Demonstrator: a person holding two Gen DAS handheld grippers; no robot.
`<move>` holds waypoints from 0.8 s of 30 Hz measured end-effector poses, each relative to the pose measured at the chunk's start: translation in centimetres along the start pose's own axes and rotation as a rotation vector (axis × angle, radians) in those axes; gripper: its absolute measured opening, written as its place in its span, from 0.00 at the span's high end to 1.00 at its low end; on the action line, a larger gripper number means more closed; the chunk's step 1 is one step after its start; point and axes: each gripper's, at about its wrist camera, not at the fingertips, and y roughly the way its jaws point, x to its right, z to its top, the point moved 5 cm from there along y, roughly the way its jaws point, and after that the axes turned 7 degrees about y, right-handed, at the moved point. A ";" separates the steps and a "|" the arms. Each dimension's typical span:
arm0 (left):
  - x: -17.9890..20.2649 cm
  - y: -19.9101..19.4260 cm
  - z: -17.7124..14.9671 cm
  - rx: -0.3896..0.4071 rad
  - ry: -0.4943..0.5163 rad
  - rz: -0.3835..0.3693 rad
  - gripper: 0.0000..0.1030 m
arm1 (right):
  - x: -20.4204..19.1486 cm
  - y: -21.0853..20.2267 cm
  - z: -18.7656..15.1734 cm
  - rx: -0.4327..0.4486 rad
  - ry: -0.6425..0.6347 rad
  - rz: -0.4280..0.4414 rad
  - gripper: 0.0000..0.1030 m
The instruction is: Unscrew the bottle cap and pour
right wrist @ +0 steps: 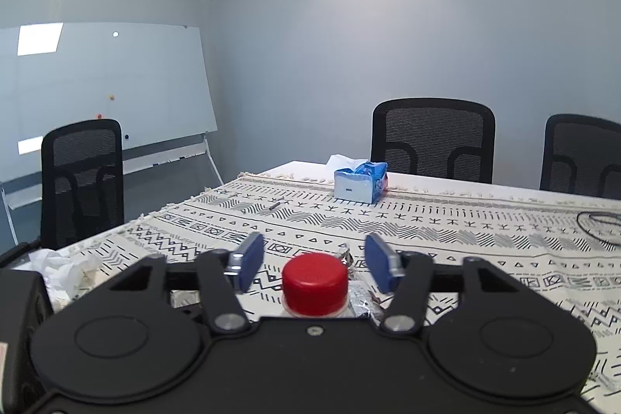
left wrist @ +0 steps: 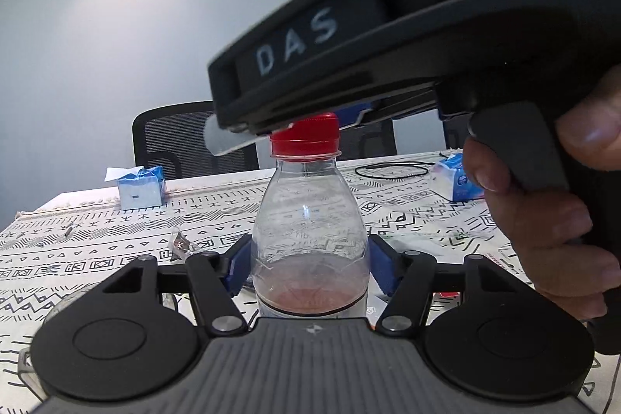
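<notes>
Table (right wrist: 446, 181): patterned cloth (right wrist: 427, 224), tissue box (right wrist: 360, 181), bottle (left wrist: 310, 227).

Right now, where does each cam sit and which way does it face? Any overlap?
Left wrist: on the left gripper, level with the table, looking across at the bottle clamped between its blue pads; the right gripper and right hand show above the red cap.
Right wrist: on the right gripper, above the bottle, looking across the table toward the chairs; open fingers either side of the cap.
Shared: cap, tissue box, patterned tablecloth.
</notes>
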 end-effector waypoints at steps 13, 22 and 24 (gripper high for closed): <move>-0.6 -0.1 0.0 0.005 -0.014 -0.015 0.44 | 0.7 0.3 -0.4 0.013 -0.098 0.160 0.68; -0.3 -0.4 0.2 0.010 -0.005 -0.065 0.44 | 1.6 -0.1 0.5 -0.089 -0.139 0.332 0.67; -0.2 -0.4 0.2 0.010 -0.005 -0.060 0.44 | 1.4 -0.1 0.8 -0.124 -0.125 0.312 0.66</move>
